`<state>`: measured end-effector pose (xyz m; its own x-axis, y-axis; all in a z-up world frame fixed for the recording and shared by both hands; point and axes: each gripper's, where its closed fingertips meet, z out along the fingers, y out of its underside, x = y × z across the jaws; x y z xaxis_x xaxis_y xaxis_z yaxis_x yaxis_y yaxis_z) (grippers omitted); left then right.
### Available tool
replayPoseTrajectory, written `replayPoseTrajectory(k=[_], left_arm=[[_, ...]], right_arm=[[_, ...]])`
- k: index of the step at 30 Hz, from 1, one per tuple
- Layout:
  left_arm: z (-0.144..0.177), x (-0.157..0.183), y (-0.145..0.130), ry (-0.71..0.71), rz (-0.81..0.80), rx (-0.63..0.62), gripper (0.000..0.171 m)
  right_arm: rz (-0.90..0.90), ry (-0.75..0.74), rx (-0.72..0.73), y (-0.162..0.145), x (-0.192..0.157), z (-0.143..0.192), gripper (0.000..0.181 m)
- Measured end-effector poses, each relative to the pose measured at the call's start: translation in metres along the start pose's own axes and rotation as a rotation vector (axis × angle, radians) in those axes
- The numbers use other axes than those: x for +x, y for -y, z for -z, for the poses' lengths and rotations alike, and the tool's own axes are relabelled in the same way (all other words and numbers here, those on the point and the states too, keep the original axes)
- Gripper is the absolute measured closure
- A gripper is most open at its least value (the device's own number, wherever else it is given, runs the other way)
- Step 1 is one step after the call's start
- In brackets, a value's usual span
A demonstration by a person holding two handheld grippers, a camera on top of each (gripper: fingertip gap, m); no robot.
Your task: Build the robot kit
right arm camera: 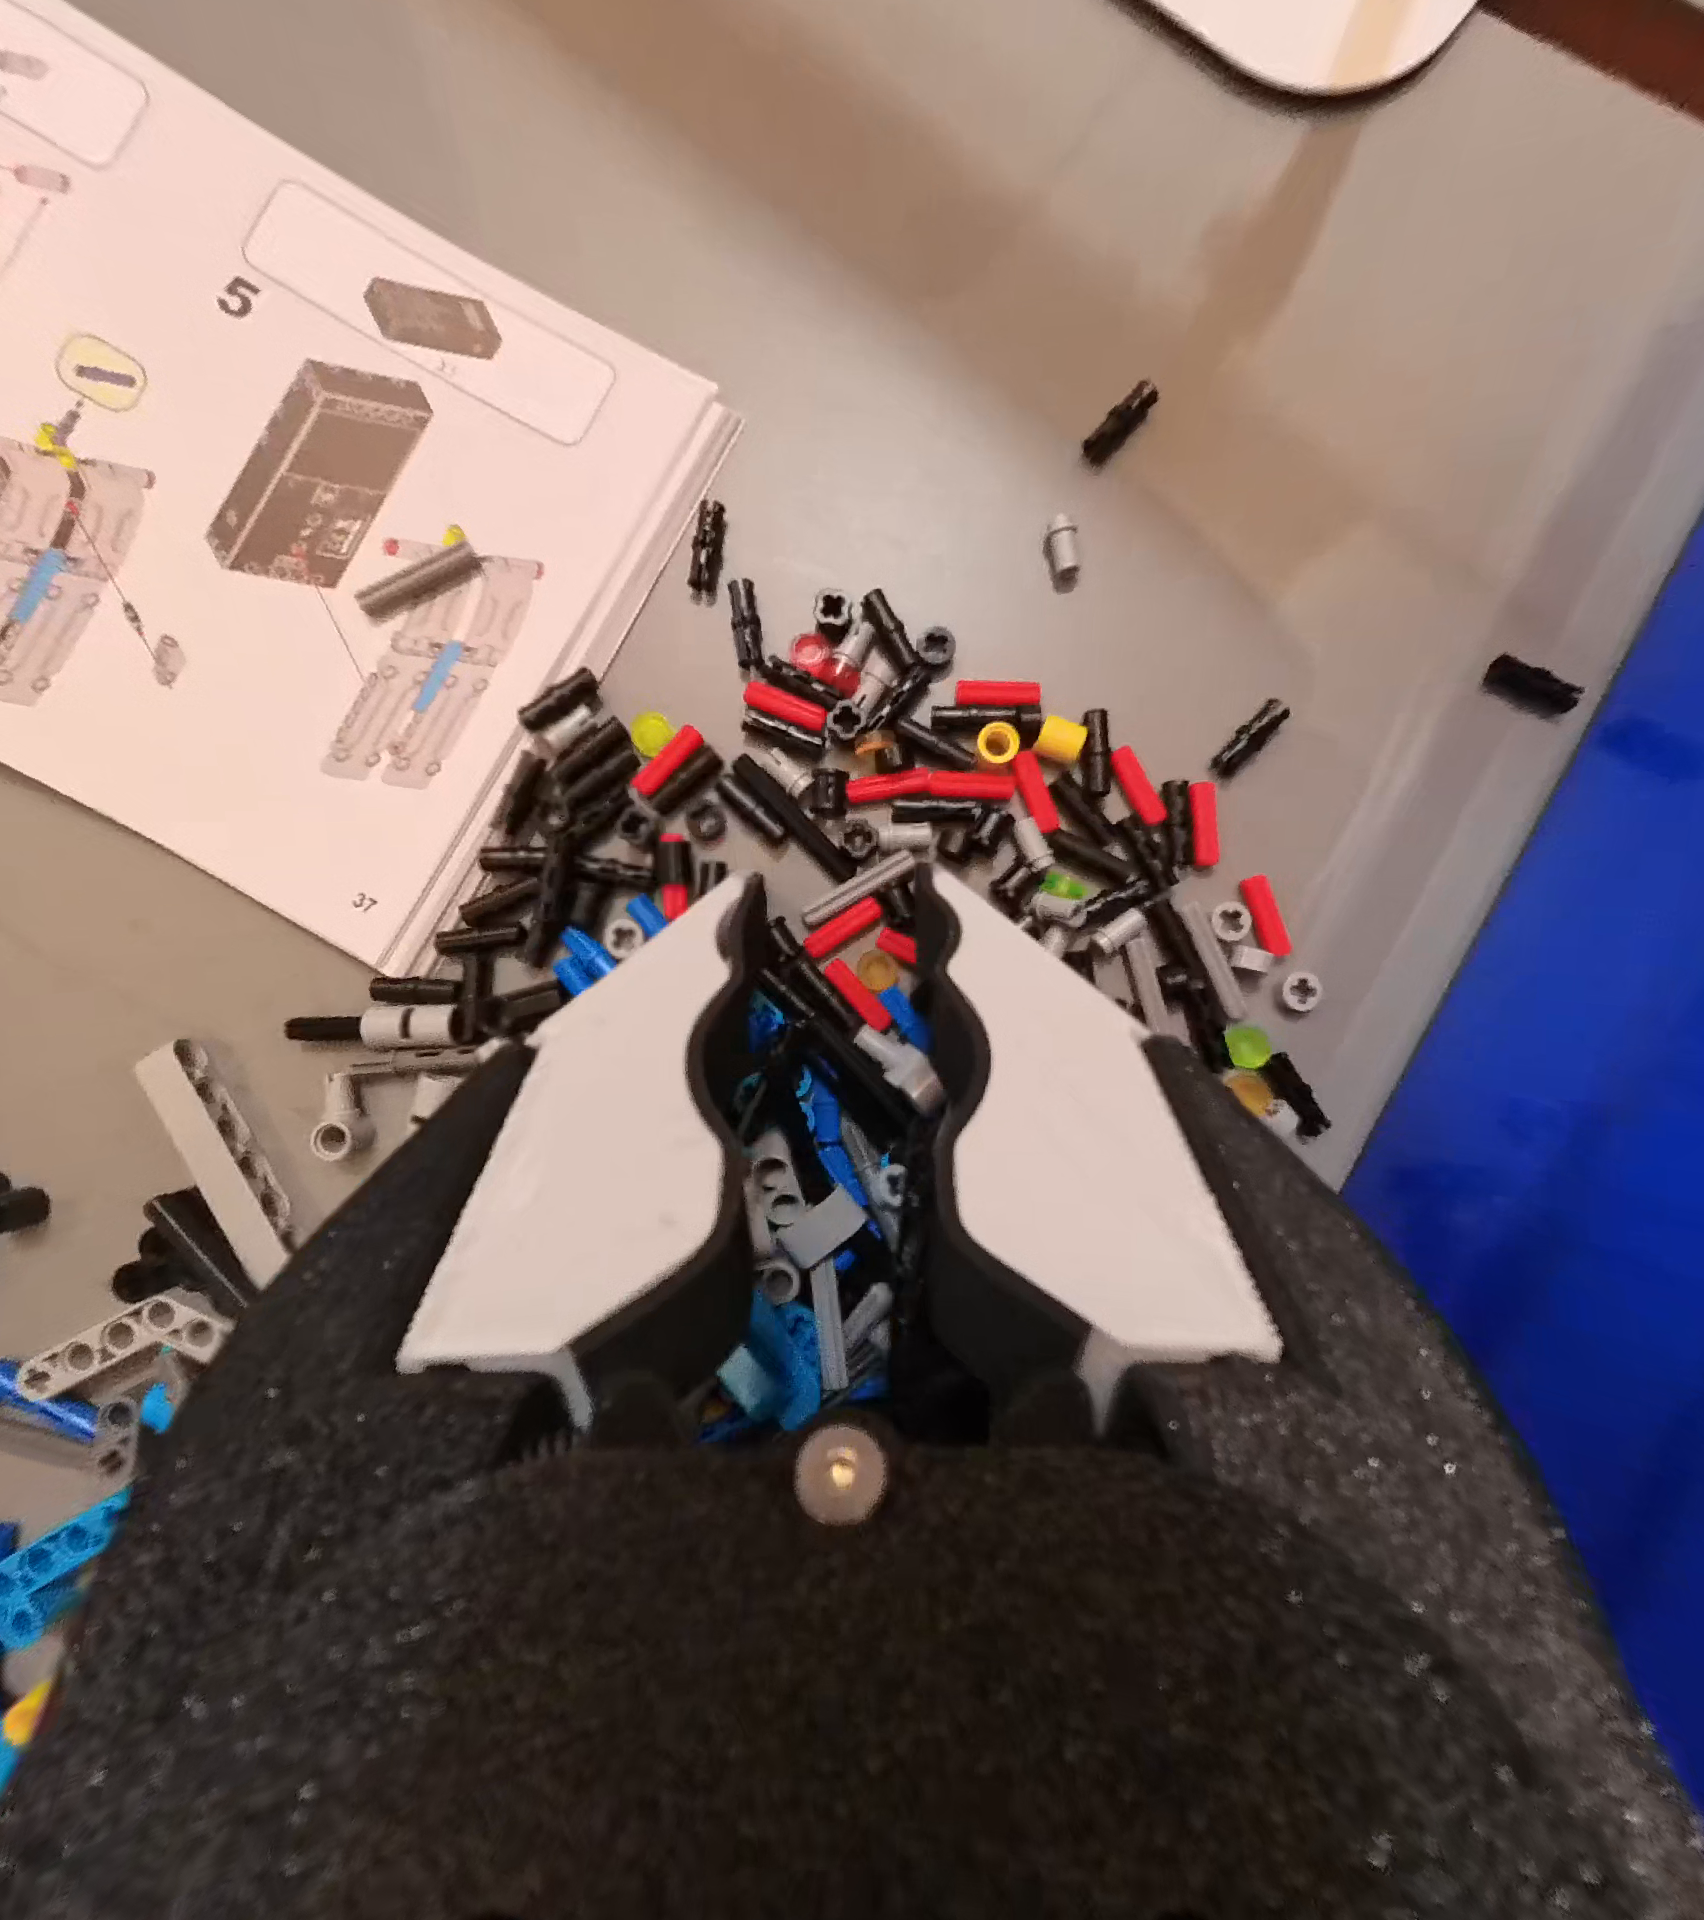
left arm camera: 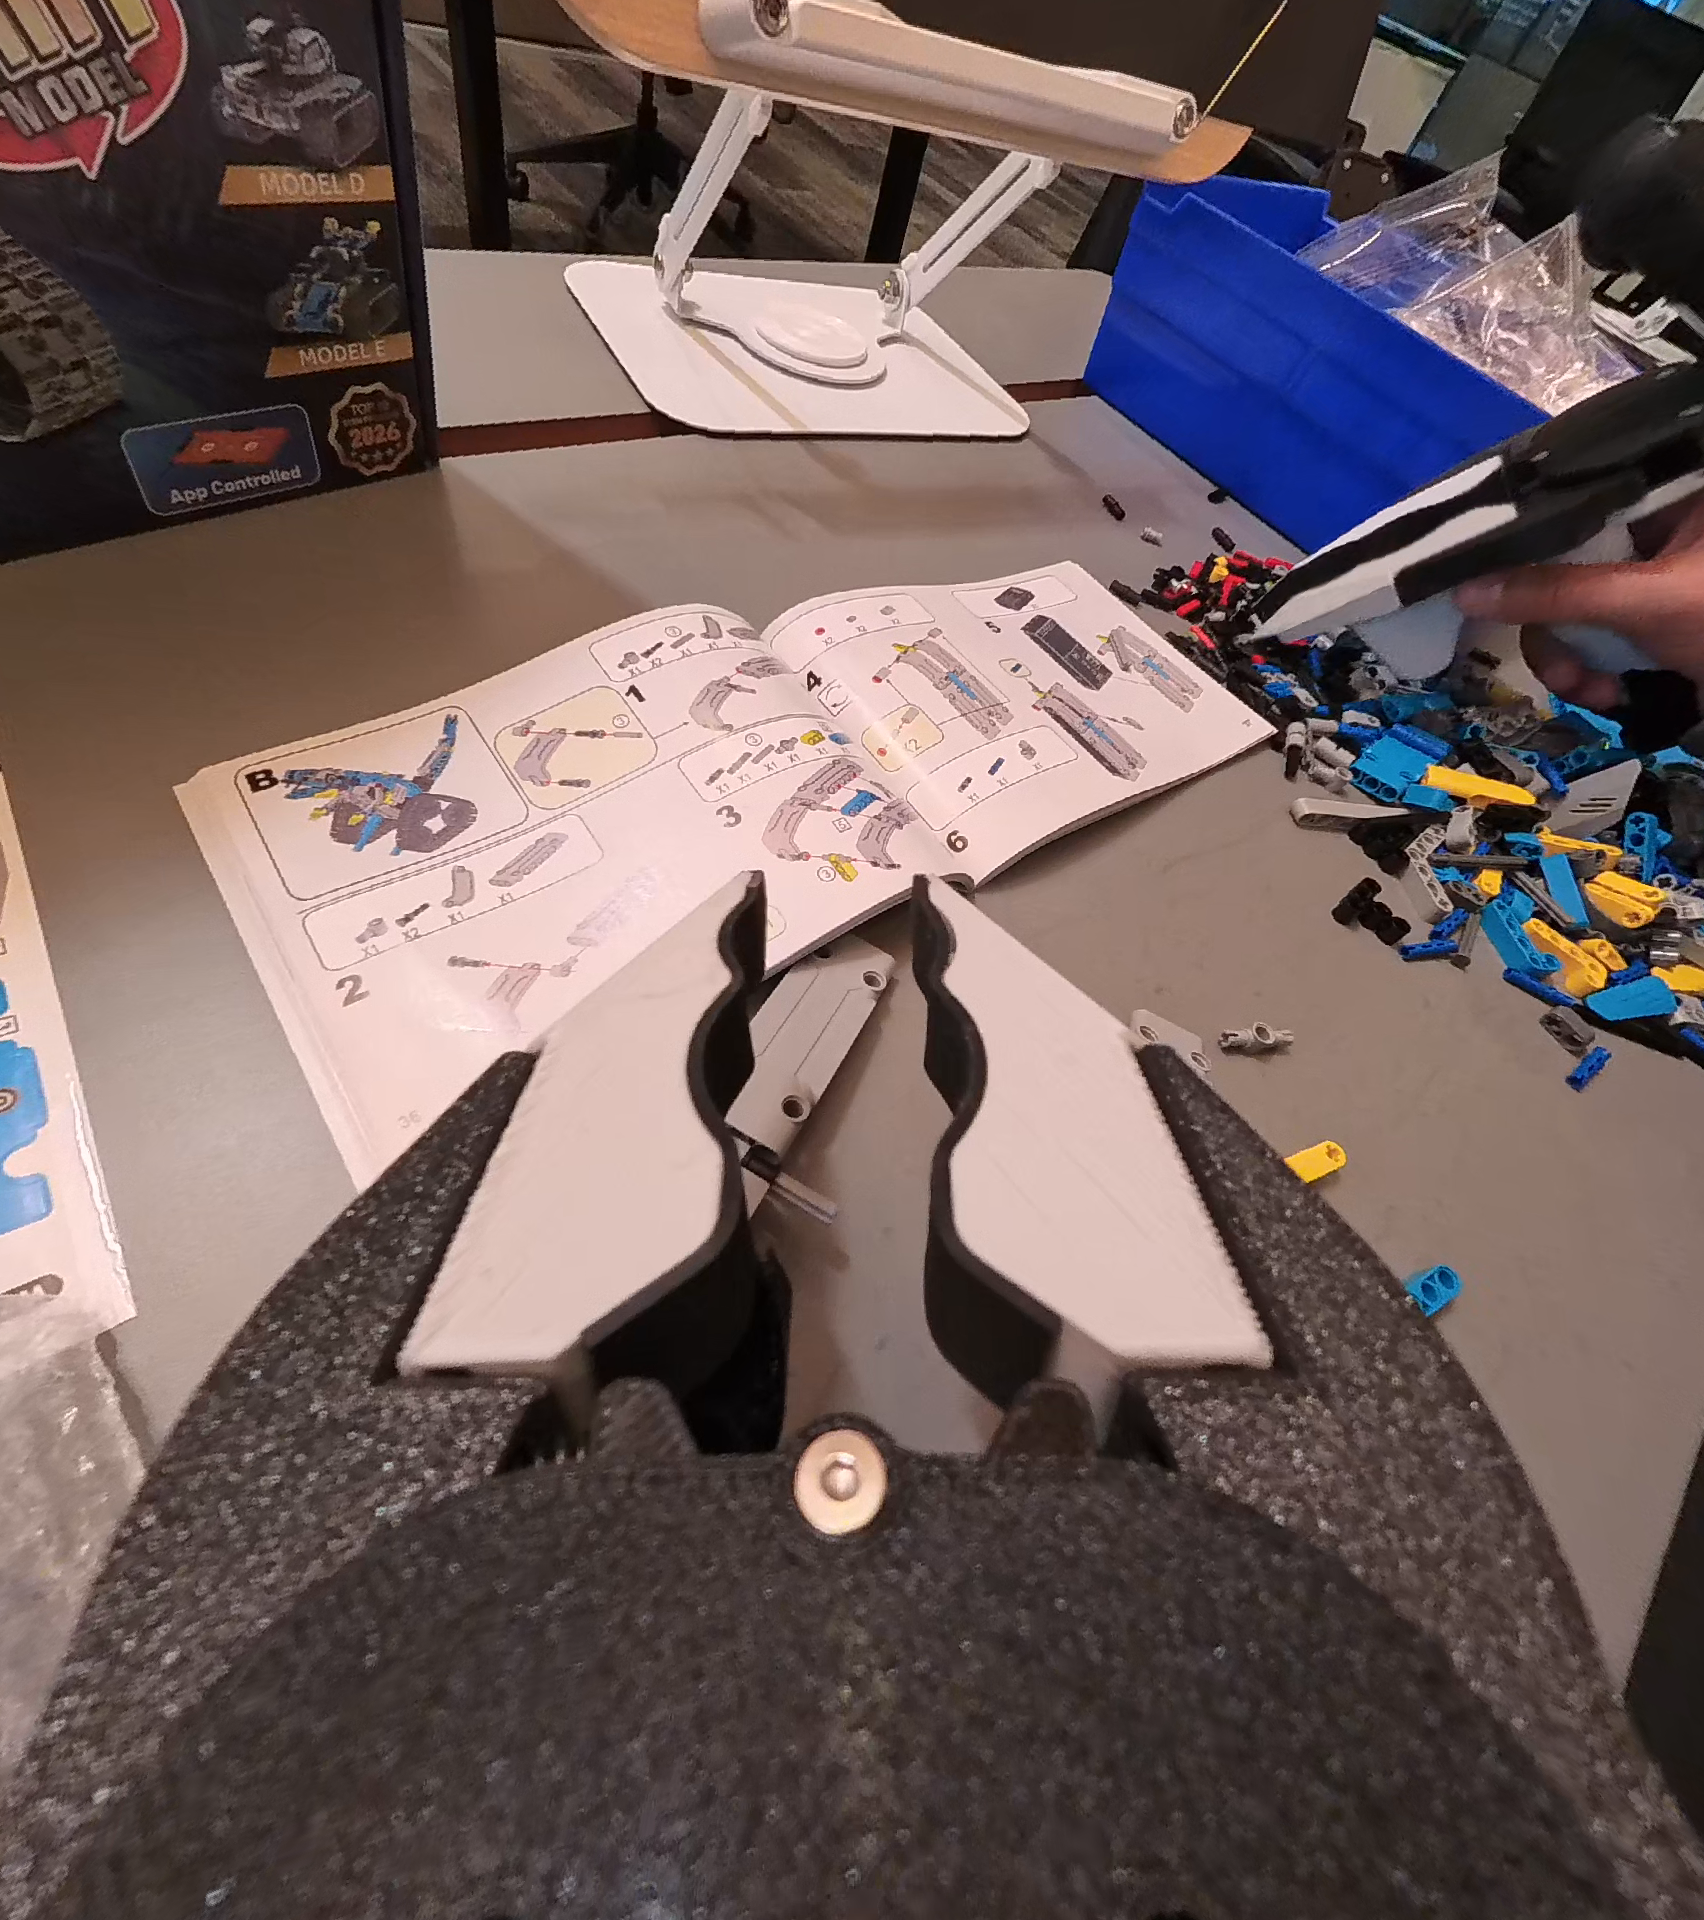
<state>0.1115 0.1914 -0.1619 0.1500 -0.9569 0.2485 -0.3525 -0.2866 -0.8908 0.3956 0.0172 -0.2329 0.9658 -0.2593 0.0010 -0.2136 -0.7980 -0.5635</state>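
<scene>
1. Left gripper (left arm camera: 837,894): fingers parted with a gap, clasping nothing; a grey panel piece (left arm camera: 806,1039) lies on the table between them, at the booklet's (left arm camera: 619,790) near edge.
2. Right gripper (right arm camera: 837,894): fingers parted, empty, tips over the pile of small pins (right arm camera: 931,769); blue bin (right arm camera: 1606,1039) at 3 o'clock; booklet (right arm camera: 256,520) at 10 o'clock.

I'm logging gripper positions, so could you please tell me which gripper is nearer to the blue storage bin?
Right. The right gripper hovers over the pile of small pins beside the blue storage bin; the left gripper sits farther off, by the open instruction booklet.
</scene>
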Motion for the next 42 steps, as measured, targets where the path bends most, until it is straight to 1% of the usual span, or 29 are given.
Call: replayPoseTrajectory(k=[3, 6, 9, 11, 14, 16, 18, 21, 23, 24, 26, 29, 31, 33, 34, 35, 36, 38, 40, 42], left_arm=[[0.0, 0.0, 0.0, 0.001, -0.003, -0.001, 0.145], [0.0, 0.0, 0.0, 0.001, -0.002, 0.0, 0.145], [0.0, 0.0, 0.0, 0.002, -0.001, 0.0, 0.145], [0.0, 0.0, 0.0, 0.003, 0.0, 0.001, 0.145], [0.0, 0.0, 0.0, -0.001, 0.0, 0.0, 0.145], [0.0, 0.001, 0.0, 0.0, -0.004, -0.003, 0.145], [0.0, 0.001, -0.001, -0.001, -0.003, -0.004, 0.145], [0.0, 0.001, -0.001, -0.005, 0.0, -0.003, 0.145], [0.0, 0.002, -0.001, -0.004, -0.002, -0.005, 0.145], [0.0, 0.001, -0.001, -0.003, -0.004, -0.004, 0.145], [0.0, 0.0, 0.0, 0.0, -0.002, -0.001, 0.145], [0.001, -0.002, 0.001, 0.002, 0.01, 0.006, 0.145], [0.003, -0.005, 0.002, 0.009, 0.02, 0.013, 0.145], [0.004, -0.008, 0.003, 0.015, 0.037, 0.018, 0.145], [0.005, -0.01, 0.003, 0.021, 0.043, 0.019, 0.145], [0.006, -0.014, 0.003, 0.035, 0.046, 0.017, 0.145], [0.007, -0.02, 0.002, 0.06, 0.043, 0.013, 0.146], [0.013, -0.038, 0.001, 0.133, 0.047, 0.007, 0.147], [0.019, -0.049, 0.001, 0.17, 0.07, 0.018, 0.147], [0.024, -0.057, -0.001, 0.198, 0.089, 0.015, 0.147]], right_arm=[[0.016, -0.007, -0.003, 0.0, -0.001, 0.0, 0.155], [-0.008, 0.031, -0.005, 0.0, -0.002, 0.0, 0.159], [-0.024, 0.043, -0.009, -0.003, 0.002, 0.002, 0.171], [-0.03, 0.044, -0.02, -0.006, 0.004, 0.003, 0.175], [-0.03, 0.037, -0.027, -0.007, 0.005, 0.004, 0.176], [-0.015, 0.005, -0.033, -0.007, 0.008, 0.005, 0.176], [-0.001, -0.027, -0.014, -0.003, 0.012, 0.007, 0.172], [-0.03, 0.011, 0.0, 0.005, 0.007, 0.003, 0.169], [-0.016, 0.012, -0.007, 0.006, 0.006, 0.0, 0.173], [-0.01, 0.005, -0.013, 0.006, 0.006, -0.001, 0.181], [0.002, -0.017, -0.029, 0.005, 0.009, 0.0, 0.181], [0.016, -0.042, -0.056, 0.0, 0.011, 0.011, 0.181], [0.032, -0.086, -0.046, 0.004, 0.012, 0.028, 0.181], [0.075, -0.142, -0.028, 0.014, 0.007, 0.048, 0.181], [0.106, -0.154, -0.005, 0.024, -0.002, 0.057, 0.181], [0.137, -0.127, 0.03, 0.038, -0.02, 0.064, 0.181], [0.173, -0.059, 0.073, 0.054, -0.049, 0.066, 0.181], [0.273, 0.096, 0.139, 0.081, -0.123, 0.061, 0.181], [0.412, 0.247, 0.165, 0.097, -0.205, 0.044, 0.181], [0.545, 0.298, 0.145, 0.104, -0.261, 0.018, 0.181]])
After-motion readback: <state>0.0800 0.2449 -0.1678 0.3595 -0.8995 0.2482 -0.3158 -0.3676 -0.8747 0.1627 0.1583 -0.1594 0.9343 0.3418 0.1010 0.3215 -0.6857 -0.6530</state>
